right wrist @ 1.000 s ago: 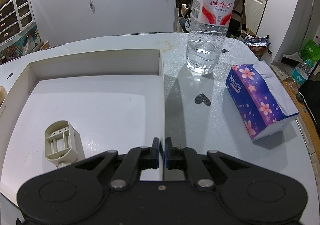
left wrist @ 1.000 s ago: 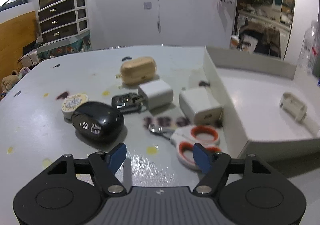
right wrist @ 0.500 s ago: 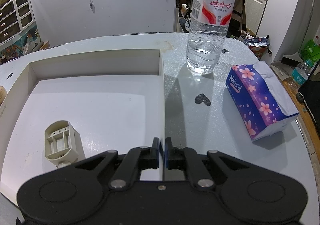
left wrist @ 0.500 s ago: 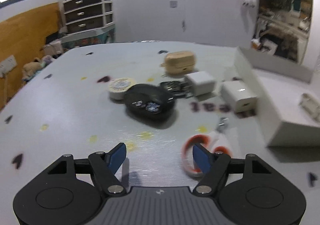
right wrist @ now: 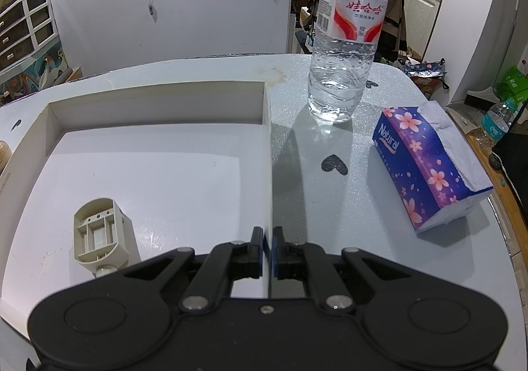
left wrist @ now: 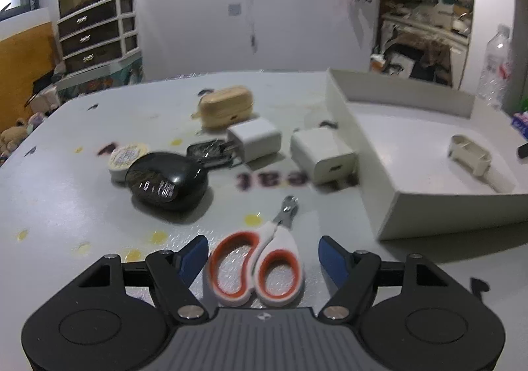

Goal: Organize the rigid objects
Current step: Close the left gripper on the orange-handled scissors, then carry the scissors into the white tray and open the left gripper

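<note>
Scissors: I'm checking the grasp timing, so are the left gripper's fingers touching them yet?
Apart. The left wrist view shows table on both sides between the scissors handles and the blue fingers of the left gripper, which is closing around them.

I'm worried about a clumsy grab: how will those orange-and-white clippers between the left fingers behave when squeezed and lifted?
The clippers lie flat between the closing left gripper fingers, not yet pinched. They look rigid, so probably no flopping. The smooth, rounded handle loops may slip or pivot under the pads. The metal tip sticks out ahead, so they could droop nose-down if held only by the loops.
</note>
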